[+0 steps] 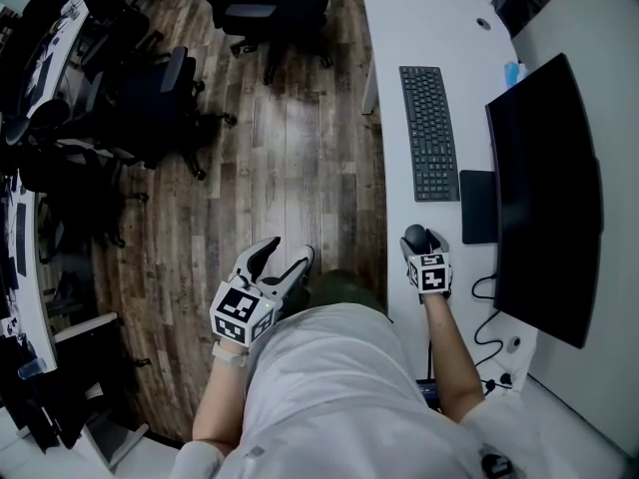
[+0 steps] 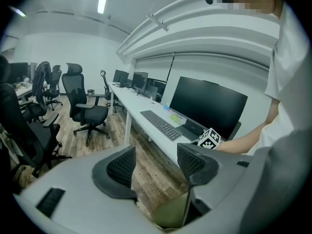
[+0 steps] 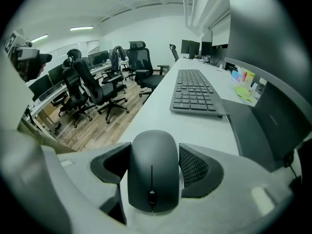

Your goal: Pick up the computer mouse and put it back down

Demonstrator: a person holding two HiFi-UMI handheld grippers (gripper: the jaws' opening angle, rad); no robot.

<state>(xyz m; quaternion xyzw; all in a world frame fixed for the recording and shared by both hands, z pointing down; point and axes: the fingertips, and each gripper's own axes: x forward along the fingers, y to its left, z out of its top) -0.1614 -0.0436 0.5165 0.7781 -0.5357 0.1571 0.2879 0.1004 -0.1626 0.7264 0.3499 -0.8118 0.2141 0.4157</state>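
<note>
Item: computer mouse (image 3: 152,172). We log it between right gripper (image 1: 420,245) jaws, pads clamping both flanks for lift, near desk (image 1: 419,28) edge. Lifted or resting: unclear. Left gripper (image 2: 155,165): jaws apart, empty, parked off-desk, judged unneeded.

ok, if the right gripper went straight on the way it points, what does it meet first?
With the dark grey computer mouse between its jaws, the right gripper would cross bare white desk, then likely meet the black keyboard at its near end; depth is unclear.
</note>
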